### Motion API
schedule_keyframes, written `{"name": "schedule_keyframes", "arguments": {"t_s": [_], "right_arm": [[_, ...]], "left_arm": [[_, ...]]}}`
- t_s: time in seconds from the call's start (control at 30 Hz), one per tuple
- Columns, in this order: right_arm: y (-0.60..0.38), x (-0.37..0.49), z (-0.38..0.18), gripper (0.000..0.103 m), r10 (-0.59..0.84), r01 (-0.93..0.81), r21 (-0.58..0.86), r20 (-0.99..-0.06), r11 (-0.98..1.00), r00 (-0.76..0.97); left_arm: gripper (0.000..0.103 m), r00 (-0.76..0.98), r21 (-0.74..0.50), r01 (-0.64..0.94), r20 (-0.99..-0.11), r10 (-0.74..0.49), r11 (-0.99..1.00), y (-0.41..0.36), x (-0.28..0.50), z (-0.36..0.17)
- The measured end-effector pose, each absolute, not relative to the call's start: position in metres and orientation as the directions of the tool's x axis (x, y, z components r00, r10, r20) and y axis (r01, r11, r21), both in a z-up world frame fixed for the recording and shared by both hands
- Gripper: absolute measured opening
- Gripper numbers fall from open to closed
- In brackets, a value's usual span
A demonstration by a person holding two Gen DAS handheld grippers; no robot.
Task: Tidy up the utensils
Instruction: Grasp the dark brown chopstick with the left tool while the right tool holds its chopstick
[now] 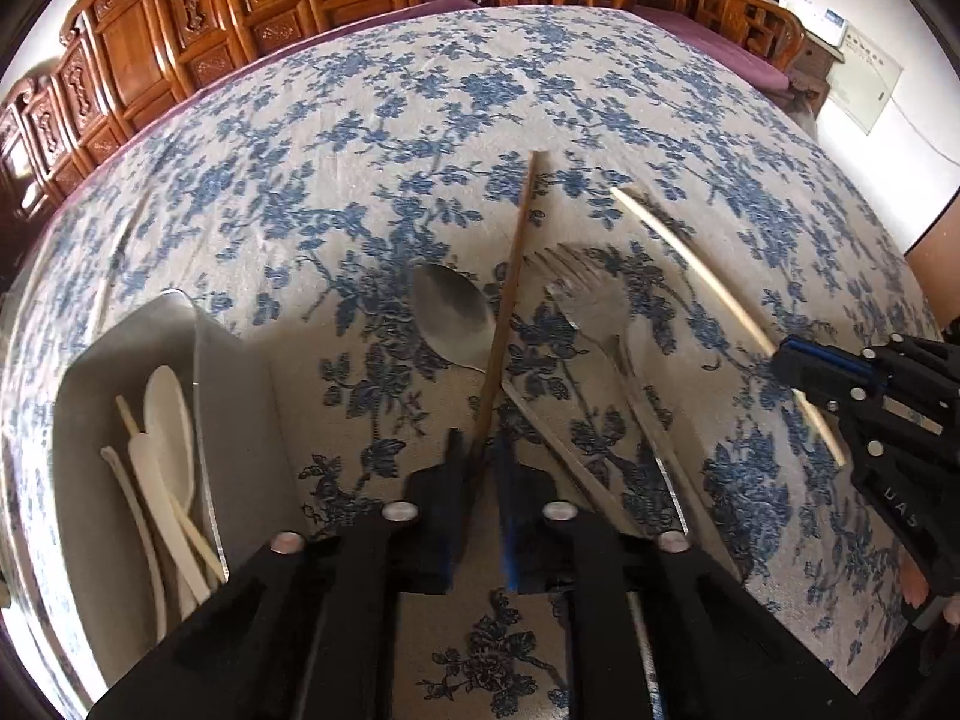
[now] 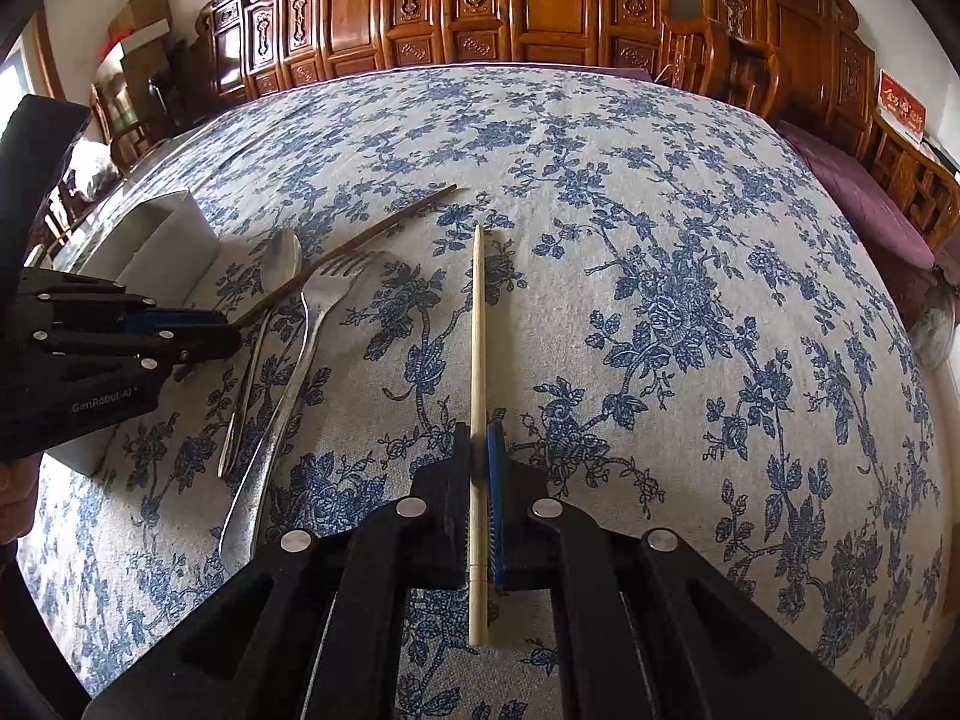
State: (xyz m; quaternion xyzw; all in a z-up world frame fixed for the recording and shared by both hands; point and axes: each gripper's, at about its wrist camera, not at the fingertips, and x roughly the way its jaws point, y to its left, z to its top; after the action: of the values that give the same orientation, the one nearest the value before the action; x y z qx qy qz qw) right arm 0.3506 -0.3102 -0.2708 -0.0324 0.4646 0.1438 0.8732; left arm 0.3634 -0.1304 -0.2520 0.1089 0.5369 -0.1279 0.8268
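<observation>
My left gripper is shut on the near end of a dark brown chopstick, which slants away across the bowl edge of a metal spoon. A metal fork lies just right of it on the floral tablecloth. My right gripper is shut on a pale bamboo chopstick that points straight ahead. From the right wrist, the left gripper shows at the left with the brown chopstick crossing the spoon and fork. The right gripper and pale chopstick appear in the left wrist view.
A white organizer tray at the left holds several white plastic utensils; it also shows as a white box. Carved wooden furniture lines the far table edge. A purple cushion sits at the right.
</observation>
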Motion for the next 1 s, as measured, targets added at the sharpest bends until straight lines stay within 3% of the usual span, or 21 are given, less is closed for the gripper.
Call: {"name": "schedule_keyframes", "arguments": {"t_s": [1.0], "right_arm": [[-0.287, 0.332, -0.270, 0.006, 0.173, -0.310, -0.002, -0.826, 0.951, 0.537]], "left_arm": [[0.004, 0.554, 0.009, 0.307, -0.815, -0.171, 0.952, -0.076, 0.277, -0.175]]}}
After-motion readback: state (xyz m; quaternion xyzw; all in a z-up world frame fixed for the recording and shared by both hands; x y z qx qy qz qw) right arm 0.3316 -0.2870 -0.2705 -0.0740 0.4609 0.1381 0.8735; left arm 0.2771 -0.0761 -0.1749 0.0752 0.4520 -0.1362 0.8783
